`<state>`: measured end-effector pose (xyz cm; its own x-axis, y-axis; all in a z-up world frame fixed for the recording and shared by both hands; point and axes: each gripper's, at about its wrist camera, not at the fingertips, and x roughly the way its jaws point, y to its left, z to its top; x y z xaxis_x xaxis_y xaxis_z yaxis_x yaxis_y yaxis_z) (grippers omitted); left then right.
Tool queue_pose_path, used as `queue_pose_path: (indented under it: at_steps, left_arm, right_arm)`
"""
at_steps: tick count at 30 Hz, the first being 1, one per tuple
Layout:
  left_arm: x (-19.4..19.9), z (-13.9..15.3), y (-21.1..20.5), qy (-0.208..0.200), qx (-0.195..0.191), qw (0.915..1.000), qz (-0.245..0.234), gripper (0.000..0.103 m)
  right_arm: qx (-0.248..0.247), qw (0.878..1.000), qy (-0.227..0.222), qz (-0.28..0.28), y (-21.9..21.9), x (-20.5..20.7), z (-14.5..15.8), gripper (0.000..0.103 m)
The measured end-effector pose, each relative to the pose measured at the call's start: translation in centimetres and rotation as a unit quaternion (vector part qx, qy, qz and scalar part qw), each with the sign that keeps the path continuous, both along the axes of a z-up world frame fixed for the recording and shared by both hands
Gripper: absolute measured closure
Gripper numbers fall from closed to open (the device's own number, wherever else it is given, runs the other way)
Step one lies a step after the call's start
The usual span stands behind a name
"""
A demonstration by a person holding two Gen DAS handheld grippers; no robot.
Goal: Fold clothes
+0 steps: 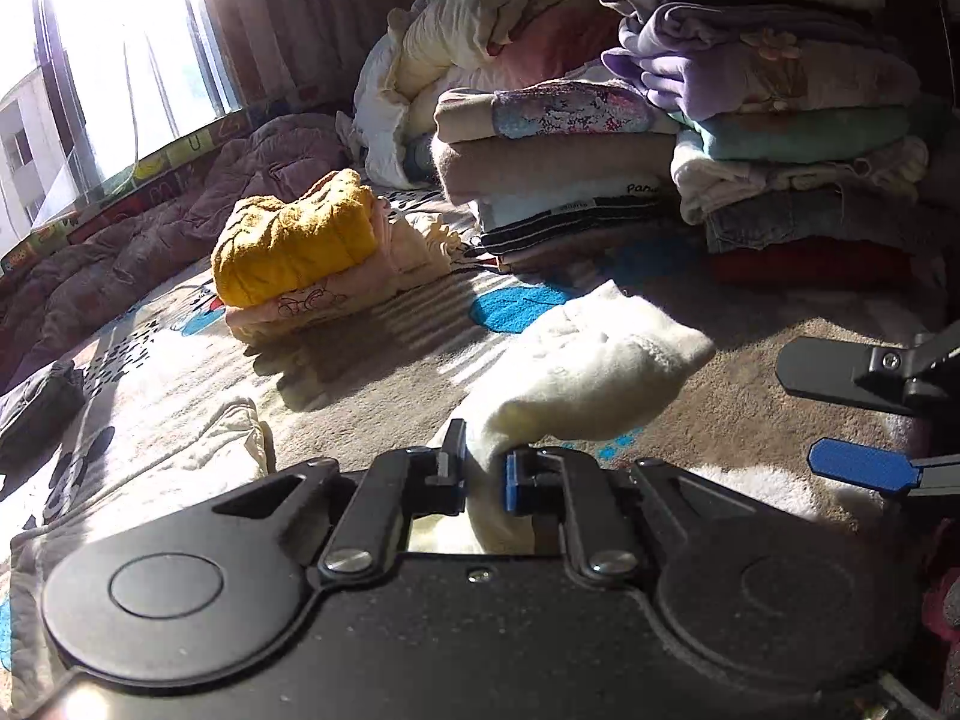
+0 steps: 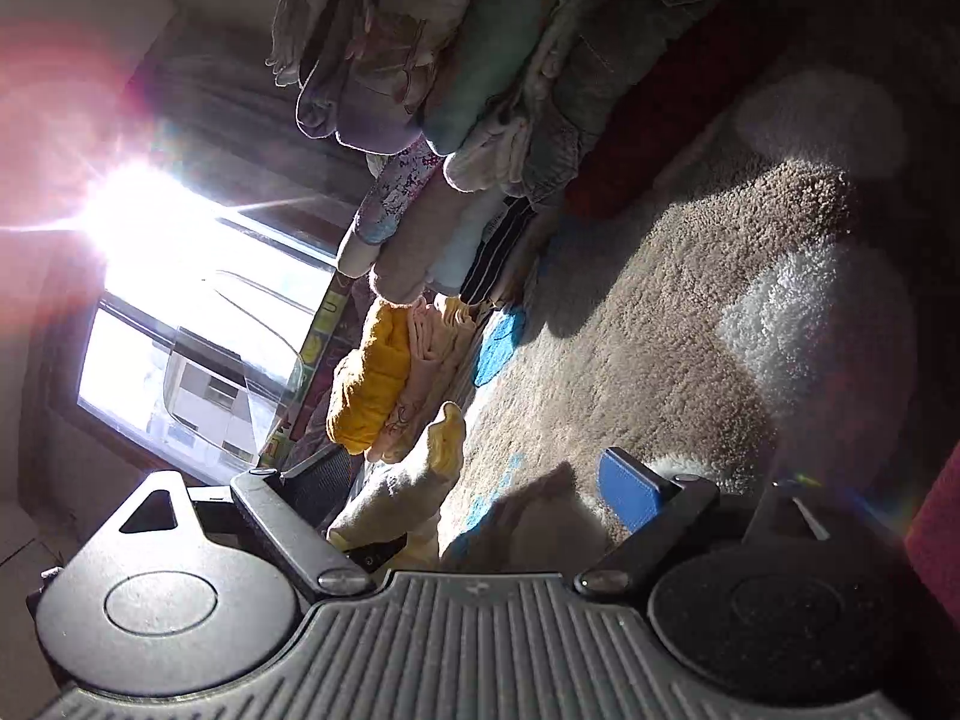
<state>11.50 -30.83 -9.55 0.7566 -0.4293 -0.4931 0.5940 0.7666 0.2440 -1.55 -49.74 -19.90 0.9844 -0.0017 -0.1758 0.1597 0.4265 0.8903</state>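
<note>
My left hand-held gripper point(image 1: 485, 468) pinches the cream sock point(image 1: 591, 378), lifted just ahead of it over the bed blanket point(image 1: 750, 420) so it hangs free for folding, my right hand-held gripper point(image 1: 840, 420) waiting wide apart beside it, folded stacks point(image 1: 780, 120) well beyond.

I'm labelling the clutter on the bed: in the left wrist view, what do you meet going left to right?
Bright window → folded mustard-yellow knit garment → cream sock clamped in the left hand-held gripper → tall stack of folded purple, teal and denim clothes → open right hand-held gripper.
</note>
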Motion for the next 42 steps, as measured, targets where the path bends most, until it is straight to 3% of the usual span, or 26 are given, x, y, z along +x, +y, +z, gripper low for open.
queue_pose_path:
  at_steps: [2,4,6,8,10,12,13,18,23,26,28,34,39,42]
  left_arm:
    - [0.3,2.5,4.5,0.015,-0.074,0.9968,0.024,0.092]
    - [0.6,4.1,8.6,0.023,-0.124,0.9906,0.051,0.092]
    - [0.9,5.1,12.4,0.034,-0.164,0.9822,0.085,0.093]
    - [1.0,5.4,15.7,0.042,-0.194,0.9733,0.116,0.093]
    - [1.0,5.3,18.3,0.049,-0.210,0.9667,0.138,0.093]
    - [0.7,5.2,20.5,0.051,-0.225,0.9599,0.160,0.093]
    - [0.5,5.1,21.5,0.052,-0.232,0.9565,0.169,0.093]
    - [-0.3,4.8,26.6,0.052,-0.260,0.9412,0.209,0.093]
    - [-1.0,2.3,30.8,0.071,-0.266,0.9273,0.254,0.093]
    - [-1.4,0.7,33.3,0.083,-0.269,0.9178,0.280,0.093]
    - [-1.2,-0.9,33.8,0.096,-0.256,0.9171,0.290,0.093]
    - [-1.5,-3.4,33.5,0.087,-0.205,0.9304,0.291,0.093]
    - [-1.7,-3.9,33.4,0.078,-0.179,0.9392,0.282,0.092]
    - [-1.8,-4.3,33.3,0.072,-0.164,0.9441,0.276,0.090]
  right_arm:
    - [-0.054,0.998,-0.009,0.035,2.0,0.6,1.4,0.014]
    - [-0.119,0.990,-0.018,0.080,4.7,1.5,2.9,0.014]
    - [-0.190,0.973,-0.023,0.129,7.9,2.5,4.2,0.014]
    - [-0.261,0.948,-0.028,0.181,11.3,3.8,5.2,0.015]
    - [-0.330,0.917,-0.023,0.222,14.9,4.6,5.9,0.019]
    - [-0.383,0.888,-0.010,0.256,17.9,5.4,5.8,0.037]
    - [-0.396,0.880,-0.005,0.261,18.8,5.6,5.7,0.051]
    - [-0.460,0.842,0.019,0.280,22.5,6.2,5.0,0.053]
    - [-0.507,0.812,0.033,0.288,24.3,5.5,4.1,0.053]
    - [-0.515,0.807,0.032,0.286,24.5,5.0,4.1,0.053]
    - [-0.520,0.803,0.031,0.289,24.7,5.0,4.0,0.053]
    - [-0.534,0.790,0.048,0.297,25.4,5.1,3.6,0.053]
    - [-0.529,0.792,0.068,0.298,24.8,5.0,3.6,0.050]
    - [-0.514,0.800,0.042,0.306,24.3,3.9,4.5,0.048]
